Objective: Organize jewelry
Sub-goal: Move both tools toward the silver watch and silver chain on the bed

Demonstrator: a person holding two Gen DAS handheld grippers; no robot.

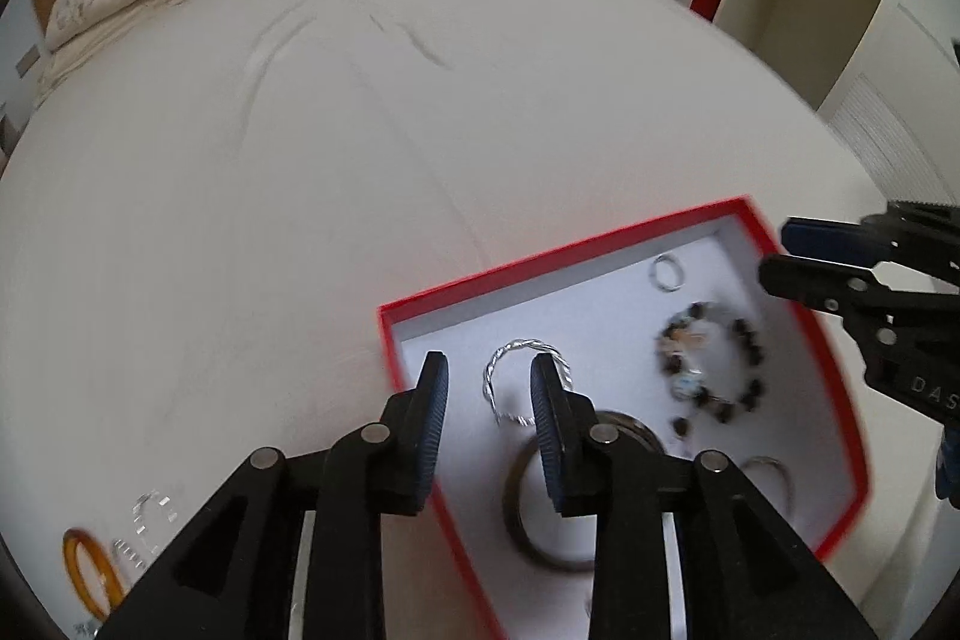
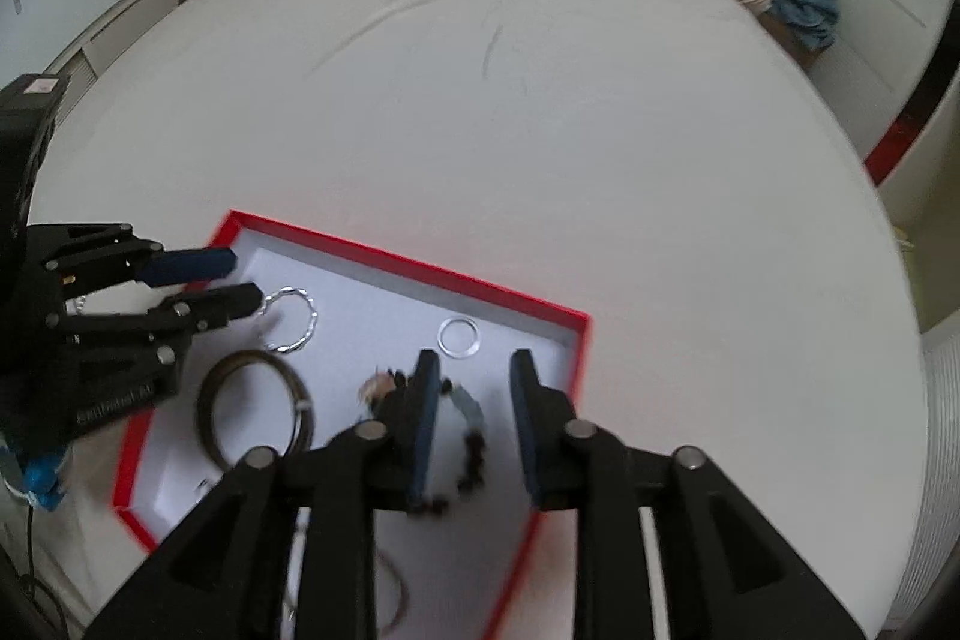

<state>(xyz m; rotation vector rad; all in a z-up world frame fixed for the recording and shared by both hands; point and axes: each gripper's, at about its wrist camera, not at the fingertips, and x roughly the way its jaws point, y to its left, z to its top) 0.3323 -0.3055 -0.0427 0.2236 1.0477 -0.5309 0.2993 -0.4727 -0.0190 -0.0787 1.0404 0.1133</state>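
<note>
1. Left wrist cam: left gripper [image 1: 489,388] hangs over the near-left corner of the shallow red cardboard box w/ white inside [image 1: 564,262], which sits on the white bedsheet [image 1: 300,172]. Jaws wide apart, holding nothing; the twisted silver wire bangle [image 1: 523,379] lies flat on the box floor between the tips.
2. Same view, also in the box: small plain silver ring [image 1: 668,273] toward the far corner, dark beaded bracelet [image 1: 714,361] on the right, big dark metal bangle [image 1: 555,496] partly behind the right finger.
3. Outside the box, bottom left on the sheet: amber-orange bangle [image 1: 90,568] and a silvery chain piece [image 1: 150,520].
4. Right wrist cam: right gripper [image 2: 474,370] is over the box's right side, jaws spread, empty. Beaded bracelet is blurry betw the fingers, small ring just past the tips.
</note>
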